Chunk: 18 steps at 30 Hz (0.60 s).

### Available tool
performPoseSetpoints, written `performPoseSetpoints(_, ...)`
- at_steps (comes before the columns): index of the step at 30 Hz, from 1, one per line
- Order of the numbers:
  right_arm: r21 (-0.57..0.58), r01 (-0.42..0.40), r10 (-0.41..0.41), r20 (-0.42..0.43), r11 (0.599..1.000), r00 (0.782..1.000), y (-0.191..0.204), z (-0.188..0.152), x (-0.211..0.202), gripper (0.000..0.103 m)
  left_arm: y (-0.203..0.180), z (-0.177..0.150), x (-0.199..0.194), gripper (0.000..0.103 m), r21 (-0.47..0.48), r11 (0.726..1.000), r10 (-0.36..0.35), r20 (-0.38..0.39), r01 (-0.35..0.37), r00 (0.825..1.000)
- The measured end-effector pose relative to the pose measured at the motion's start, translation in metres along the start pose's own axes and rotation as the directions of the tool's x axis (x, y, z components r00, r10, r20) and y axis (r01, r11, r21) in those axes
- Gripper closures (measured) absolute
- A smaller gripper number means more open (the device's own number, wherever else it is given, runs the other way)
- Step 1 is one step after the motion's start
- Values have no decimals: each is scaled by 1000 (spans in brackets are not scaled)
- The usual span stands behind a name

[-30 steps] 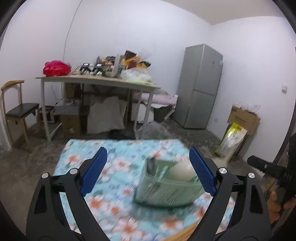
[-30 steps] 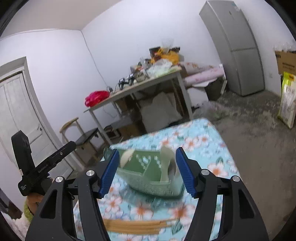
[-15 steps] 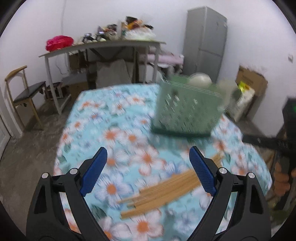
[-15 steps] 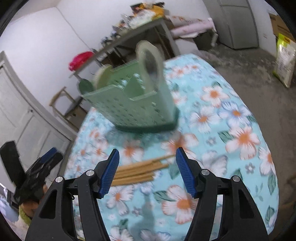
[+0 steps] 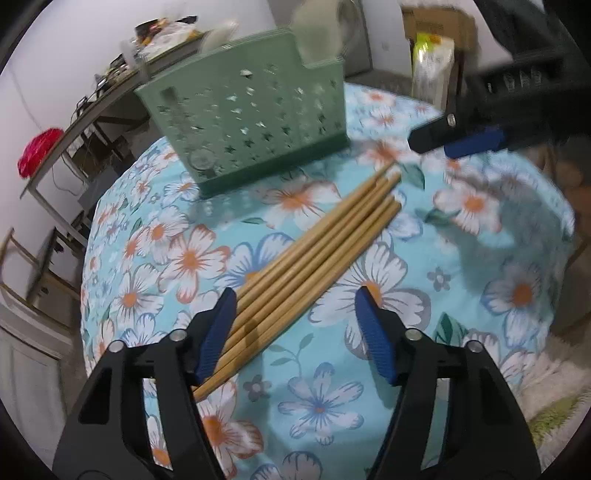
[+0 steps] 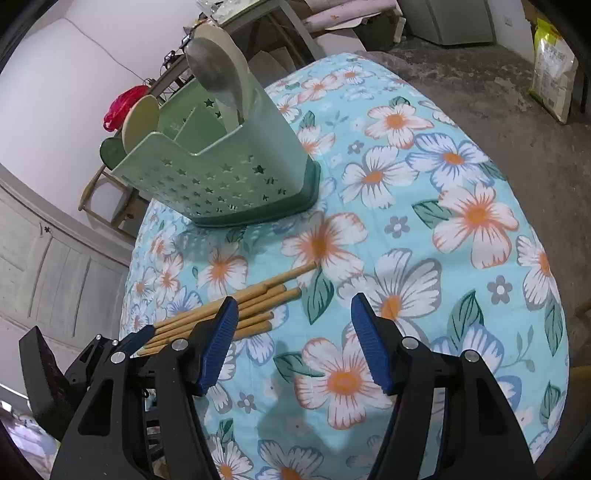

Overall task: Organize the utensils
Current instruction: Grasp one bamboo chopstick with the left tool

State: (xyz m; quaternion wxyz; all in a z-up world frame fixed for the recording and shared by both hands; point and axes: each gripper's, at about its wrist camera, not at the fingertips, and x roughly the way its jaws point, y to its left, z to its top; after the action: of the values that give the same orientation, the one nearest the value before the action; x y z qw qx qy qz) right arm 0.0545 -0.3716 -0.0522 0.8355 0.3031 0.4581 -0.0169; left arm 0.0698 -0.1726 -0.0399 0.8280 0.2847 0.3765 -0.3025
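Several bamboo chopsticks [image 5: 314, 243] lie side by side on the flowered tablecloth [image 5: 480, 258]. My left gripper [image 5: 297, 332] hovers low over their near ends. Its jaws are closing; the bundle runs under the left pad and no pad presses on it. A green star-punched utensil holder [image 5: 251, 122] stands behind, with spoons in it. In the right wrist view the holder [image 6: 221, 177] carries a metal spoon [image 6: 210, 66] and a cream spoon [image 6: 140, 118]. My right gripper [image 6: 295, 339] is open over bare cloth, just right of the chopsticks [image 6: 251, 299]. The left gripper [image 6: 136, 339] reaches their far ends.
The cloth-covered table is small, and its edge [image 6: 546, 258] drops to a concrete floor on the right. A cluttered table [image 5: 110, 85], a wooden chair [image 6: 99, 199], a cardboard box [image 5: 436, 18] and a yellow bag [image 6: 554, 62] stand around.
Both grippers have dropped toward the tablecloth and tipped downward. The left gripper's jaws have narrowed, and the chopsticks now lie right under it. The holder looks closer in both views.
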Motion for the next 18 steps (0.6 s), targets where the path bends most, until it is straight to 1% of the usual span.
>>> performPoseSetpoints(4,5,-2,2,-12,1000,1000,0,-1,5,41,-5,4,12,46,10,1000,7,-66,-7,998)
performPoseSetpoints(6,8,-3,3,-17,1000,1000,1,-1,8,41,-7,6,15,48,6,1000,7,-82,-7,997)
performPoseSetpoints(18,19,-11,11,-37,1000,999,-1,-5,14,41,-9,13,20,60,0,1000,13,-117,-13,993)
